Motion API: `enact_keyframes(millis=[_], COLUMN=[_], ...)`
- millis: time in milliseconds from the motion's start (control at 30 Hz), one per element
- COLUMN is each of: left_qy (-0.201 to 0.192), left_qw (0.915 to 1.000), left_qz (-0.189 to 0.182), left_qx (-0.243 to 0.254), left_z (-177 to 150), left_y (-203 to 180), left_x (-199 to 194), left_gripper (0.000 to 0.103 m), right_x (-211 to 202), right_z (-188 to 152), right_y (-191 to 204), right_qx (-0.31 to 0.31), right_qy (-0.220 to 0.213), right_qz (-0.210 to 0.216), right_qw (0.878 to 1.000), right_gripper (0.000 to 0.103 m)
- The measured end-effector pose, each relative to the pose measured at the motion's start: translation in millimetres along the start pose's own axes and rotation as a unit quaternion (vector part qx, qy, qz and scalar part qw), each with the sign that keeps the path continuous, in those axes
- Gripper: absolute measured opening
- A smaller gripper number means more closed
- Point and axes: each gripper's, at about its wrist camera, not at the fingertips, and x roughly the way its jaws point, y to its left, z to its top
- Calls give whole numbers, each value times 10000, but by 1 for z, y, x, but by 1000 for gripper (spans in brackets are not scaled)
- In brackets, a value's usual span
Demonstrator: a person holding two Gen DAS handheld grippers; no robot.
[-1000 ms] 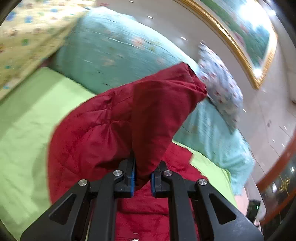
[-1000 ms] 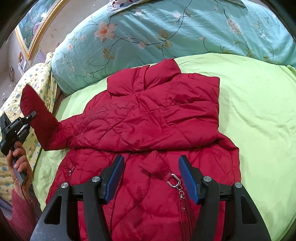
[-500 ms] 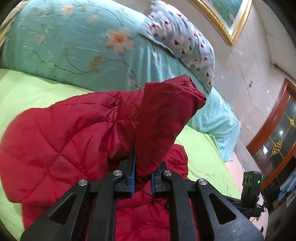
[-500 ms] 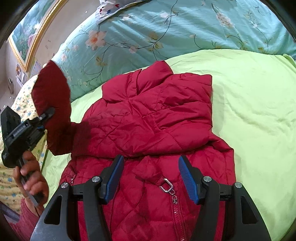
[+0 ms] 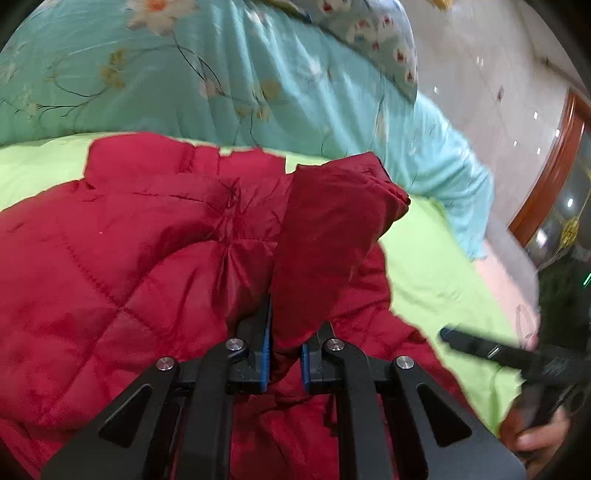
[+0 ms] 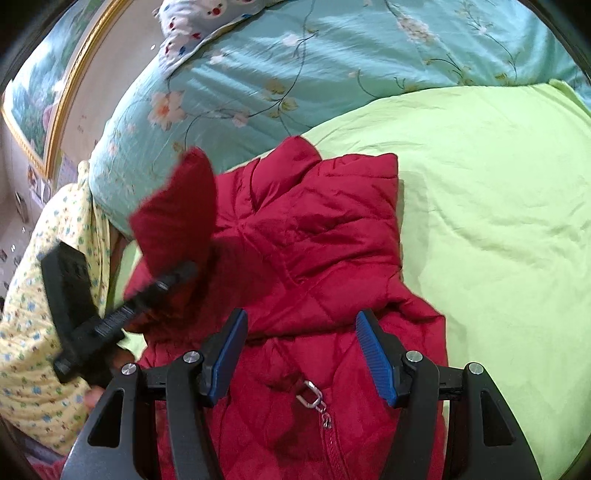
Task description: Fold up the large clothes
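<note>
Now, through the left wrist view, your left gripper (image 5: pixel 284 354) is clamped on the sleeve (image 5: pixel 332 236) of the red jacket (image 5: pixel 122 266); the cuff stands up ahead of the jaws and leans to the right. The jacket body lies below and to the left of the tool, spread over the green sheet (image 5: pixel 436 266), with its collar toward the teal quilt (image 5: pixel 229 85) at the back. The sleeve's long axis runs forward and slightly right from the jaws, so the coming move, I judge, turns on carrying that cuff across the chest and laying it flat. At the right edge your right gripper (image 5: pixel 476 345) shows blurred, low over the sheet and just beside the jacket's hem side.

Through the right wrist view, your right gripper (image 6: pixel 303 354) stands fairly wide with nothing between its blue pads (image 6: pixel 376 354); it hovers over the front of the jacket (image 6: pixel 317 236), with the zipper pull (image 6: pixel 309 394) just below the gap. The left gripper (image 6: pixel 177 271) comes in from the left, holding the sleeve (image 6: pixel 177 210) raised over the jacket's left shoulder. The other sleeve already lies folded across the chest. So the left hand is the nearer one for this fold. Nothing stands in its way; the yellow print blanket (image 6: pixel 29 332) lies off to the left and a flowered pillow (image 6: pixel 192 22) sits well back on the quilt (image 6: pixel 332 55).
</note>
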Motion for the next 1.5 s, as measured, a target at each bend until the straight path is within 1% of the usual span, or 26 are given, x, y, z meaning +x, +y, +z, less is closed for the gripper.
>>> enact_keyframes(millis=[133,267,333,400,433,500,567,600,633,667,700,733,767,800,900,1000,1100,1133,1267,1333,1400,1433,1500], left_qy=[249,304,312,339,353,351,352,353,379,417,466,497,499,515,518,424,196,113,-106,-58,148,309,497], left_qw=[9996,9993,9991,9988,9986,9981,9977,9976,9977,9978,9977,9977,9978,9978,9981,9989,9996,9993,9952,9922,9906,9898,9892], left_qz=[100,169,194,194,200,251,278,278,229,189,142,105,58,-6,-162,-119,134,276,801,1016,1045,994,898], left_qx=[90,147,204,283,339,441,508,520,509,489,467,443,432,414,291,127,-133,-239,-543,-726,-874,-978,-1050], left_z=[-11,-16,-18,-20,-22,-23,-25,-26,-25,-26,-26,-27,-28,-29,-34,-35,-27,-21,-3,2,2,0,-3], left_y=[-4,-3,-3,-5,-7,-10,-13,-13,-14,-14,-14,-14,-15,-15,-8,5,29,40,78,100,118,128,136], left_x=[22,26,26,28,28,28,28,28,27,27,25,22,19,14,-6,-25,-49,-58,-77,-77,-67,-59,-45], left_gripper=[10,10,11,17,19,20,20,25,27,34,46,51,59,64,65,65,65,65,65,65,65,65,65], right_x=[7,27,40,55,60,73,87,93,99,103,107,107,107,107,98,85,73,69,65,68,74,77,78], right_z=[14,29,37,45,47,53,57,57,57,57,56,56,56,55,56,60,66,68,69,67,63,61,57], right_y=[-9,-13,-16,-20,-20,-21,-20,-20,-18,-16,-14,-13,-13,-13,-13,-14,-9,-7,-1,0,-1,-2,-1], right_qx=[215,404,595,855,931,1097,1183,1212,1194,1143,1076,1030,998,983,875,757,488,377,5,-130,-200,-190,-283], right_qy=[-2,176,261,312,323,352,488,547,609,643,675,713,730,719,595,425,254,200,103,103,124,169,176], right_qz=[157,430,597,842,924,1138,1167,1150,1124,1088,1061,1034,988,986,949,888,680,578,226,36,-129,-219,-504], right_qw=[9996,9981,9961,9923,9908,9868,9849,9844,9846,9854,9862,9867,9874,9876,9898,9923,9962,9974,9997,9999,9996,9994,9982], right_gripper=[65,66,70,71,71,71,72,72,70,66,50,30,20,15,11,9,9,9,8,8,9,15,20])
